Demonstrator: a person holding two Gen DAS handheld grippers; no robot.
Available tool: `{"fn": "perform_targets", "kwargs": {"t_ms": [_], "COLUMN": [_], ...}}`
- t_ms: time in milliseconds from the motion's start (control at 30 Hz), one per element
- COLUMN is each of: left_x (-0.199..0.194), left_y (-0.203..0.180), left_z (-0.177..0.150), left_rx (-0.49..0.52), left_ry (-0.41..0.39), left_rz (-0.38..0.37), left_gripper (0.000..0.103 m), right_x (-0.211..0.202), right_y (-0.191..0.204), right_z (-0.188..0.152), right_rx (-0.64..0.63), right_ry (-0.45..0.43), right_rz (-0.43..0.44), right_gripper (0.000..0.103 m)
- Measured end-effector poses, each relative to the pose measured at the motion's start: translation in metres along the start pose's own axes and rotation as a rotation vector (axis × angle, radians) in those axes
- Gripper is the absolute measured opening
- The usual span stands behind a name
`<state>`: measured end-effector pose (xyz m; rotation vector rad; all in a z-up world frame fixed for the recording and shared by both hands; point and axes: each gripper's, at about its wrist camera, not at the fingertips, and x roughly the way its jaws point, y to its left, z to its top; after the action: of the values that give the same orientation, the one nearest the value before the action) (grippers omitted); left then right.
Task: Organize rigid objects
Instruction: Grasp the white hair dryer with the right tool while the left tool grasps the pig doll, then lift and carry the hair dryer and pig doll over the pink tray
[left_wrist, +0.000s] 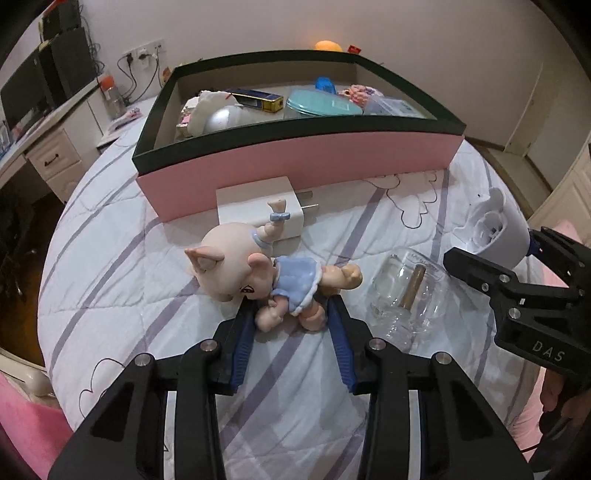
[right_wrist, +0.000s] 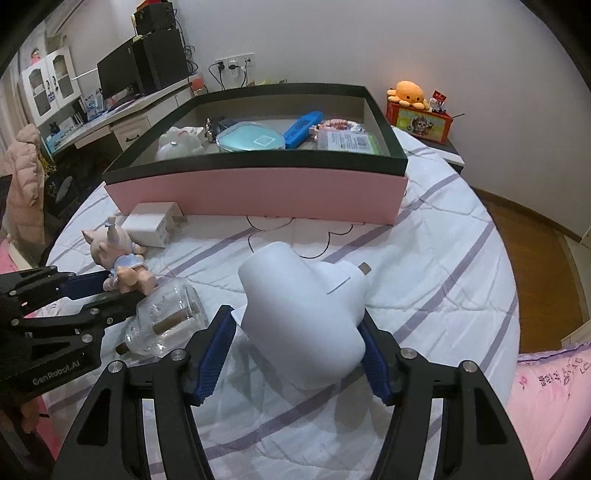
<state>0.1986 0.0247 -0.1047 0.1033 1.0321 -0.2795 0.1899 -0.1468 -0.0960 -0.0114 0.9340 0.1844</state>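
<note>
On the quilted bed (left_wrist: 122, 221), the left claw (left_wrist: 291, 314) has its blue pads against both sides of a pig-eared doll in a blue dress (left_wrist: 258, 273), lying before the pink box (left_wrist: 295, 162). The right claw (right_wrist: 299, 332) is clamped on a white plastic device (right_wrist: 306, 314), beside a glass bottle (right_wrist: 166, 317).

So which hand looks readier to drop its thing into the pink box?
Probably the right gripper: it already clamps the white device. The left gripper only straddles the doll lying on the bed; pink box.
</note>
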Motion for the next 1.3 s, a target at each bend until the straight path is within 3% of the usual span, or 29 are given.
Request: {"fn": "perform_targets", "kwargs": {"t_ms": [633,700,867,933,1000,1033,1067,1100,1200,1300], "left_x": [-0.021,-0.015,0.010,0.013,0.016,0.015,0.013,0.011,0.006,0.003], "left_y": [0.009,0.010,0.021,0.018,0.016,0.017,0.018,0.020,0.032,0.036], "left_z": [-0.004,-0.001,0.008,0.012,0.014,0.014,0.013,0.013,0.012,0.010], "left_rx": [-0.030,-0.036,-0.149,-0.154,-0.149,-0.152,-0.149,-0.142,-0.162,-0.145], "left_ry": [-0.025,-0.002,0.060,0.058,0.052,0.038,0.025,0.011,0.008,0.007], "left_rz": [0.019,0.052,0.014,0.019,0.038,0.053,0.081,0.120,0.053,0.055], "left_gripper": [0.041,0.049,0.095,0.097,0.095,0.086,0.061,0.057,0.056,0.056], "right_x": [-0.006,-0.002,0.004,0.005,0.006,0.007,0.009,0.010,0.011,0.011], "right_y": [-0.004,-0.004,-0.004,-0.005,-0.007,-0.008,-0.009,-0.009,-0.008,-0.008], "right_z": [-0.004,-0.004,-0.005,-0.005,-0.003,-0.002,-0.002,-0.001,0.000,0.000], "right_rx": [0.014,0.015,0.008,0.003,0.005,0.007,0.006,0.004,-0.005,-0.005], "right_ry": [-0.002,0.008,0.028,0.029,0.029,0.030,0.032,0.032,0.030,0.029], "right_rz": [-0.015,-0.021,-0.015,-0.012,-0.010,-0.010,-0.012,-0.013,-0.019,-0.020], "right_gripper": [0.065,0.065,0.065,0.065,0.065,0.065,0.065,0.065,0.065,0.065]}}
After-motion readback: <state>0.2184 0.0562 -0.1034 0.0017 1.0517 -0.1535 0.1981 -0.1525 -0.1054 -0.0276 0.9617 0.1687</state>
